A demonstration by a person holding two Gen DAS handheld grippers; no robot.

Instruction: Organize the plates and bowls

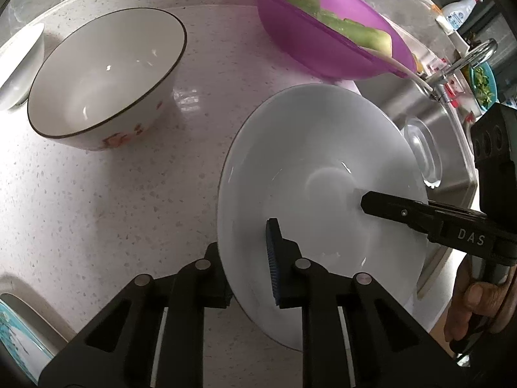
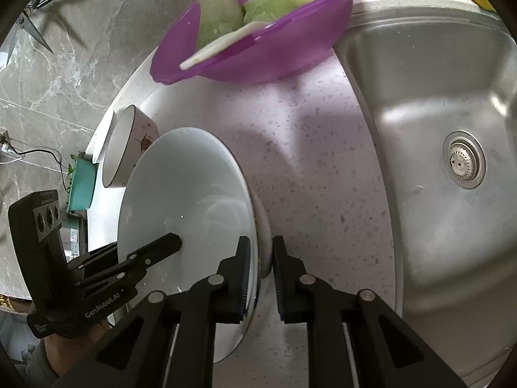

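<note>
A wide white plate (image 1: pixel 307 168) is gripped from two sides above the speckled counter (image 1: pixel 113 210). My left gripper (image 1: pixel 244 252) is shut on its near rim, with the blue-padded finger (image 1: pixel 274 258) inside the dish and the other beneath it. In the right wrist view my right gripper (image 2: pixel 260 274) is shut on the opposite rim of the plate (image 2: pixel 184 194), one finger inside and one on the underside. Each view shows the other gripper: the right gripper (image 1: pixel 371 205) and the left gripper (image 2: pixel 155 249). A floral bowl (image 1: pixel 106 77) with a dark rim stands upright to the left.
A purple basin (image 1: pixel 323 38) of green vegetable pieces stands at the back. The steel sink (image 2: pixel 452 129) lies right of the plate. A small white bowl (image 1: pixel 19 64) and a patterned plate (image 1: pixel 16 339) sit at the left edge. Scissors (image 2: pixel 29 29) hang on the wall.
</note>
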